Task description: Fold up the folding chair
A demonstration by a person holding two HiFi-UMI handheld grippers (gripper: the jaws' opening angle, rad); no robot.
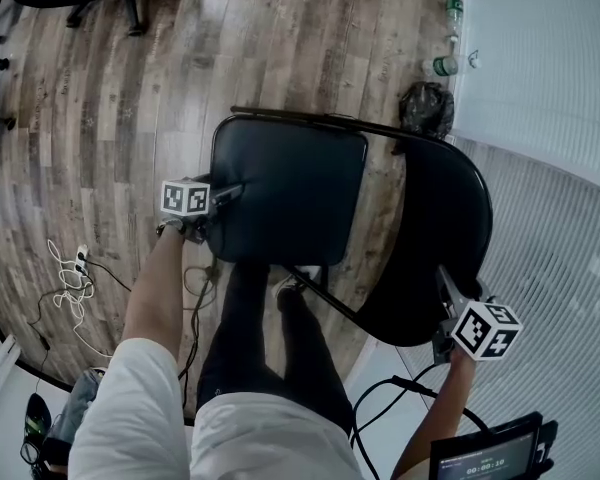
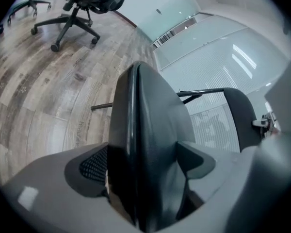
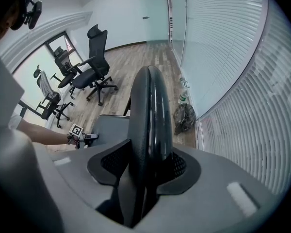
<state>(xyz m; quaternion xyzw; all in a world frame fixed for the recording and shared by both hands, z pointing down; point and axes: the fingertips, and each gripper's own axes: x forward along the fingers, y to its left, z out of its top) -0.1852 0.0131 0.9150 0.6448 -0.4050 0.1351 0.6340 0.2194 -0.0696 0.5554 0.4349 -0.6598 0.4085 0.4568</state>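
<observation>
The black folding chair is placed unfolded on the wooden floor, just beside a frosted glass wall. The side edge of its seat is gripped by the left claw. The top edge of the backrest is clamped by the right claw. Figures are shown on a small screen, too blurred to be read.

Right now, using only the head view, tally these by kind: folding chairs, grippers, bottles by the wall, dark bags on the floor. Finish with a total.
folding chair: 1
grippers: 2 (left gripper, right gripper)
bottles: 2
dark bag: 1
total: 6
</observation>
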